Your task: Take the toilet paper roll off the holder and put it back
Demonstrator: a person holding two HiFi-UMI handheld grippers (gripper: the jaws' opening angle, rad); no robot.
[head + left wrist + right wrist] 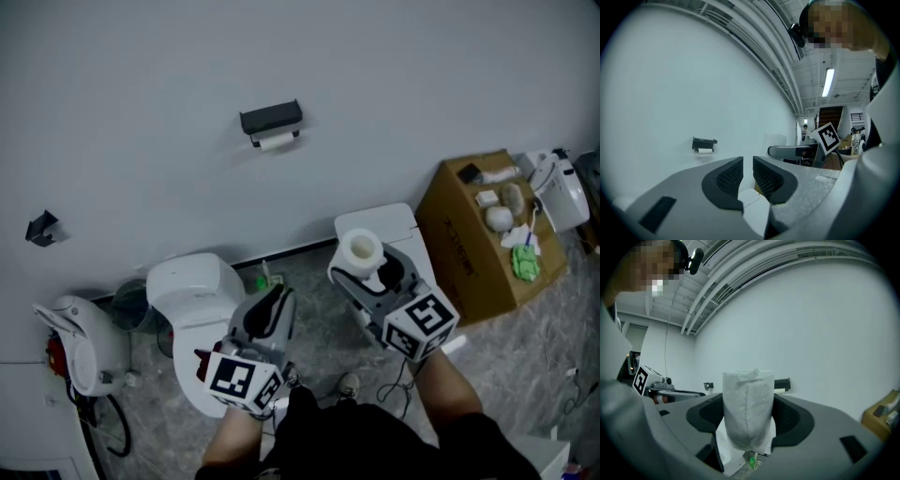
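Right tool (748, 420) clamps one toilet roll (747, 399); left tool (747, 176) barely parted.

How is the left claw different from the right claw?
The left claw is empty; the right claw squeezes an upright toilet paper roll. The left claw's jaws sit nearly together with only a thin gap; the right claw's jaws stand wide apart around the roll. Both are grey and face the white wall.

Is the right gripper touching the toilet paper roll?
Touching: the right gripper view shows both pads of the right gripper pressed against the toilet paper roll.
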